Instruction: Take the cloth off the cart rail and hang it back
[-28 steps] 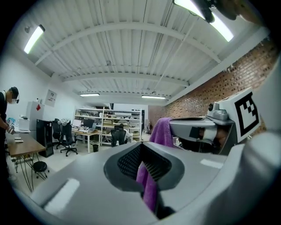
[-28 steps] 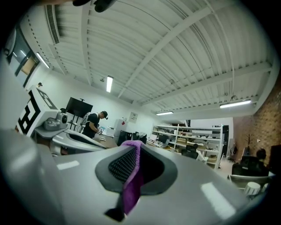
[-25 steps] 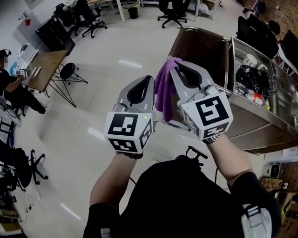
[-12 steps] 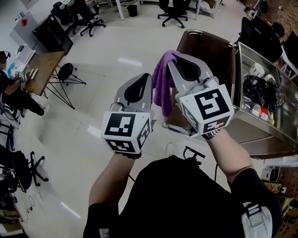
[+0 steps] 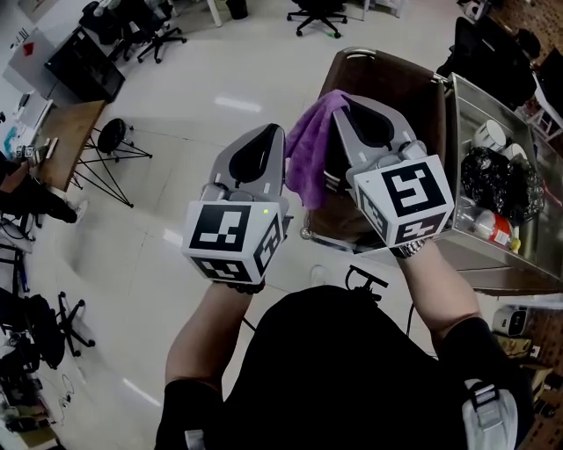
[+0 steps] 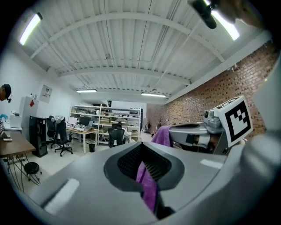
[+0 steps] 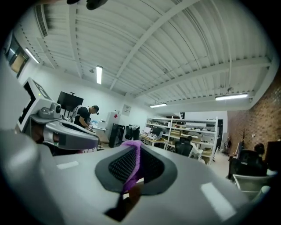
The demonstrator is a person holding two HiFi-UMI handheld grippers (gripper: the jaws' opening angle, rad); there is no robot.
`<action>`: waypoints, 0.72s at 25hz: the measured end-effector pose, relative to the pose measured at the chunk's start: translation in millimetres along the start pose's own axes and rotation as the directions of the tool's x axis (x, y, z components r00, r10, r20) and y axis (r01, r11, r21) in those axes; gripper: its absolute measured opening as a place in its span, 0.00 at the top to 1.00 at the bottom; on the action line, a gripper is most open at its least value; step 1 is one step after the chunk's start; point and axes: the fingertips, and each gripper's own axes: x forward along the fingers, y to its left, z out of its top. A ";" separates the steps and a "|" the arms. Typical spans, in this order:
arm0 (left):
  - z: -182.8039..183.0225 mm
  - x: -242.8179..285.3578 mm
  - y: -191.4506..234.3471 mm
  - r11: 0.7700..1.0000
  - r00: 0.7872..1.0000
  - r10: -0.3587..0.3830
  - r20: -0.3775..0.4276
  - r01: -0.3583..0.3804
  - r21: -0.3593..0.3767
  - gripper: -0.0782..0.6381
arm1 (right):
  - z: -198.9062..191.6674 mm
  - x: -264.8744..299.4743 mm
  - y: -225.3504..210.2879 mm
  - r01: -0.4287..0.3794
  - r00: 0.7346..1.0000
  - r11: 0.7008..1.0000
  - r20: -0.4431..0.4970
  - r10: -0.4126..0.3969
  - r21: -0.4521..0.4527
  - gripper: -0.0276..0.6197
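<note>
A purple cloth [image 5: 312, 145] hangs in the air between my two grippers, above the near end of the brown cart [image 5: 391, 97]. My left gripper [image 5: 280, 139] is shut on one edge of it; the cloth [image 6: 147, 184] shows pinched between its jaws. My right gripper [image 5: 339, 104] is shut on the other edge, with purple cloth [image 7: 133, 165] caught between its jaws. Both grippers point up and away, side by side. The cart's rail [image 5: 374, 54] lies just beyond and below the cloth.
A steel cart [image 5: 493, 167] with a black bag, cups and bottles stands to the right of the brown one. Office chairs [image 5: 312, 13], a wooden desk [image 5: 66, 132] and a stool [image 5: 113, 136] stand across the pale floor at left. A person sits at far left.
Both grippers with the cloth have shifted slightly up and toward the cart. The cloth has spread wider between them.
</note>
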 end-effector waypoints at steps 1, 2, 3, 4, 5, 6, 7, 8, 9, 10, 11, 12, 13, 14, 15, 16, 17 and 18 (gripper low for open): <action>-2.1 8.1 4.1 1.000 1.000 -0.006 -0.008 0.006 -0.005 0.90 | -5.6 6.4 -7.9 0.011 1.000 1.000 -0.014 -0.011 0.007 0.94; -5.3 16.3 7.3 1.000 1.000 -0.012 -0.016 0.012 -0.009 0.90 | -12.3 11.9 -16.2 0.023 0.999 1.000 -0.029 -0.023 0.014 0.94; -9.0 24.4 9.9 1.000 1.000 -0.018 -0.024 0.018 -0.013 0.90 | -19.6 16.8 -24.6 0.035 0.998 0.999 -0.044 -0.034 0.021 0.94; -12.8 32.3 12.0 1.000 0.999 -0.024 -0.031 0.024 -0.017 0.90 | -27.2 21.3 -32.6 0.046 0.997 0.999 -0.058 -0.044 0.027 0.94; -16.6 39.7 13.4 0.999 0.999 -0.030 -0.037 0.029 -0.020 0.90 | -34.8 24.9 -40.3 0.056 0.996 0.998 -0.072 -0.053 0.034 0.94; -20.1 46.4 13.6 0.999 0.998 -0.035 -0.043 0.034 -0.021 0.90 | -42.2 27.2 -47.2 0.065 0.995 0.997 -0.085 -0.061 0.040 0.94; -23.3 52.1 12.7 0.999 0.998 -0.040 -0.049 0.039 -0.022 0.90 | -49.2 28.2 -53.3 0.072 0.993 0.996 -0.097 -0.067 0.045 0.94; -26.3 57.0 11.1 0.999 0.998 -0.045 -0.054 0.044 -0.022 0.90 | -55.9 28.3 -58.5 0.078 0.992 0.996 -0.108 -0.072 0.050 0.94; -28.9 61.1 9.2 0.999 0.997 -0.050 -0.058 0.049 -0.023 0.90 | -62.1 28.0 -62.9 0.084 0.990 0.995 -0.120 -0.076 0.056 0.94; -31.2 64.6 7.3 0.998 0.997 -0.055 -0.063 0.054 -0.023 0.90 | -67.9 27.6 -66.8 0.089 0.988 0.994 -0.131 -0.081 0.060 0.94; -33.2 67.6 5.7 0.998 0.996 -0.059 -0.066 0.058 -0.023 0.90 | -73.2 27.0 -70.3 0.095 0.986 0.993 -0.142 -0.085 0.064 0.94; -34.9 70.3 4.2 0.998 0.996 -0.063 -0.069 0.061 -0.023 0.90 | -78.0 26.2 -73.6 0.102 0.984 0.993 -0.152 -0.090 0.068 0.94; -36.3 72.8 2.9 0.998 0.995 -0.065 -0.071 0.064 -0.023 0.90 | -82.7 25.3 -76.8 0.108 0.982 0.992 -0.162 -0.095 0.070 0.94; -37.4 75.3 1.7 0.998 0.995 -0.068 -0.072 0.066 -0.023 0.90 | -87.4 24.3 -80.0 0.115 0.980 0.991 -0.173 -0.101 0.072 0.94; -38.3 77.7 0.7 0.997 0.995 -0.071 -0.072 0.069 -0.023 0.90 | -92.5 23.4 -83.1 0.121 0.977 0.990 -0.185 -0.106 0.074 0.94; -39.2 80.0 -0.4 0.997 0.995 -0.074 -0.073 0.072 -0.023 0.90 | -97.9 22.6 -86.0 0.129 0.974 0.989 -0.199 -0.111 0.075 0.93; -40.0 82.3 -1.6 0.997 0.994 -0.078 -0.074 0.076 -0.023 0.90 | -103.4 22.0 -89.0 0.136 0.969 0.988 -0.216 -0.117 0.078 0.93; -40.8 84.7 -3.1 0.996 0.994 -0.083 -0.076 0.081 -0.023 0.90 | -109.1 21.5 -92.0 0.143 0.965 0.986 -0.235 -0.121 0.081 0.93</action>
